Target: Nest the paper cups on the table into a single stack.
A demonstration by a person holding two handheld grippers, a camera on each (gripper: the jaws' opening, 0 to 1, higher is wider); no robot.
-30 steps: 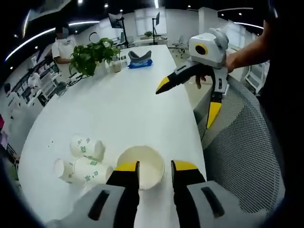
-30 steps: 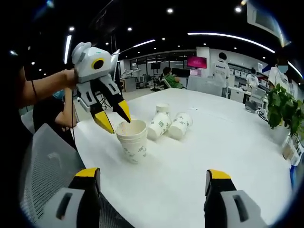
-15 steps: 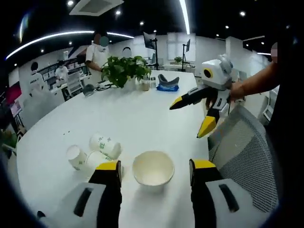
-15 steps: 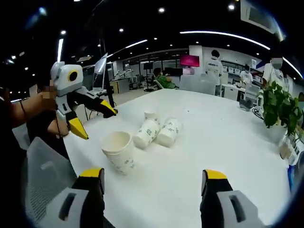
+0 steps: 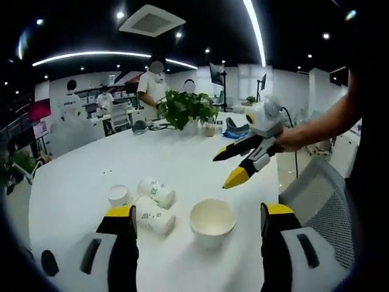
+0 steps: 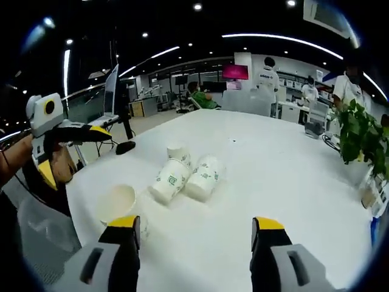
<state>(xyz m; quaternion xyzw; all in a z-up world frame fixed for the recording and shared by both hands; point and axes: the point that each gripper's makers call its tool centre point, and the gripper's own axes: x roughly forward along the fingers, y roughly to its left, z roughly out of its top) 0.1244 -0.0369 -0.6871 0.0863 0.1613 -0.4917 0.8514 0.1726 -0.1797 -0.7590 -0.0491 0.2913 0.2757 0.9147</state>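
Upright paper cup stack (image 5: 212,222) stood near the white table (image 5: 79,182) edge. Three loose cups (image 6: 185,175) lay just beside it, unnested. Left gripper (image 5: 197,222) and right gripper (image 6: 193,231) hung released, empty, presumably backed off to choose among them.

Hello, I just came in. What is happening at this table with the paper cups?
A person holds a tool in each hand over a white table and is gathering paper cups into one stack. Both the left tool and the right tool are open and hold nothing. An upright stack of cups stands near the table edge. Three loose cups remain: two lying on their sides and one small upright cup behind them. A potted plant stands farther along the table.
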